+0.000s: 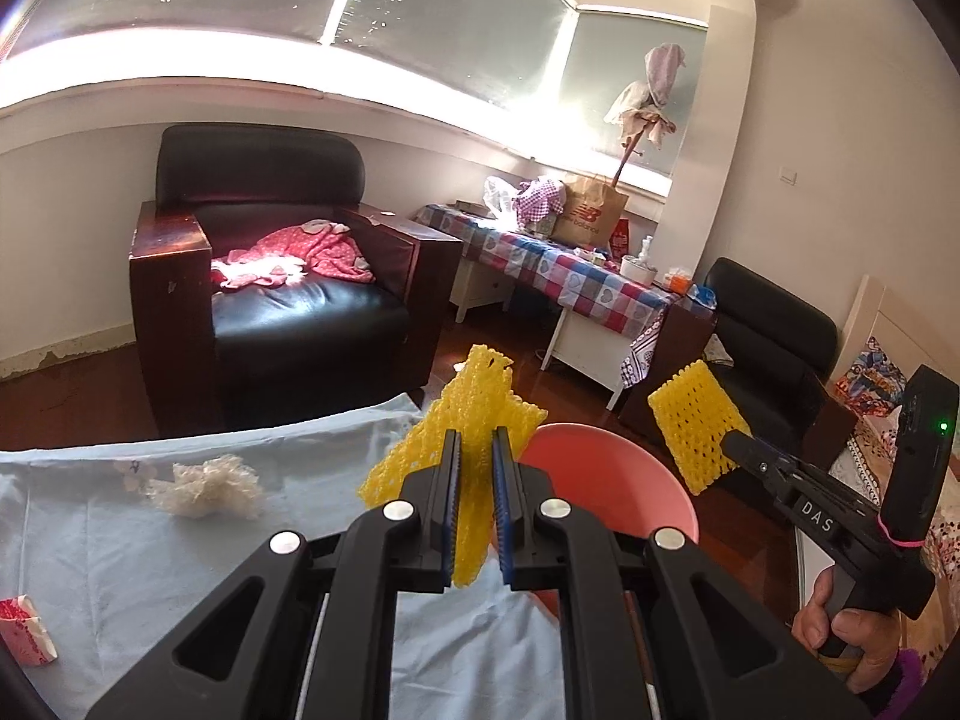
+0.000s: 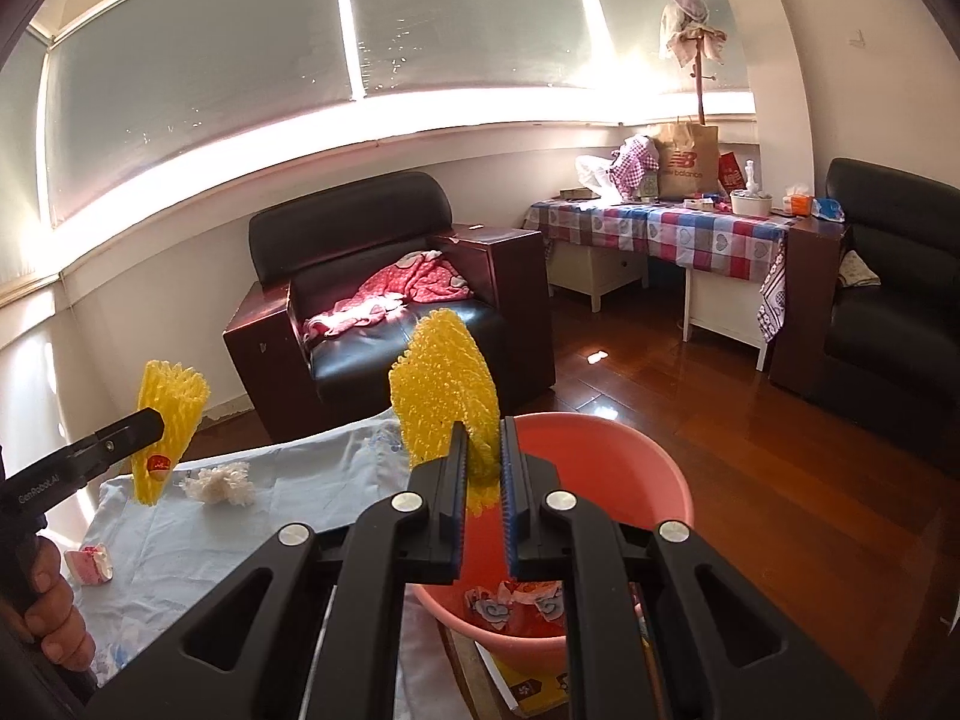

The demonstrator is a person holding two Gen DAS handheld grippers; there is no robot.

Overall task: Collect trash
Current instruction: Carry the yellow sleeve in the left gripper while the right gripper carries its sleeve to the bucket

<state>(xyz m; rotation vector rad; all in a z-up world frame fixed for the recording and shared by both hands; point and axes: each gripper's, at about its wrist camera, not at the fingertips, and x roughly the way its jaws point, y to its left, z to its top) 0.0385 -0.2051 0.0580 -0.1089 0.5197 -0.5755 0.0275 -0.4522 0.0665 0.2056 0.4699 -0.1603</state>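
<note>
My left gripper point(image 1: 476, 450) is shut on a yellow foam fruit net point(image 1: 465, 420), held up above the light blue cloth. It also shows in the right wrist view point(image 2: 165, 420), with a red sticker low on it. My right gripper point(image 2: 483, 438) is shut on a second yellow foam net point(image 2: 444, 390), held above the pink basin point(image 2: 636, 462). That net point(image 1: 696, 426) and basin point(image 1: 618, 486) show in the left wrist view too. The basin holds some printed wrappers point(image 2: 516, 597).
A white fluffy wad point(image 1: 207, 489) and a crumpled red-and-white wrapper point(image 1: 24, 633) lie on the blue cloth point(image 1: 150, 570). A black armchair point(image 1: 270, 276) stands behind, a checked-cloth table point(image 1: 558, 276) with bags to its right, a second black chair point(image 1: 774, 336) beyond. The floor is dark wood.
</note>
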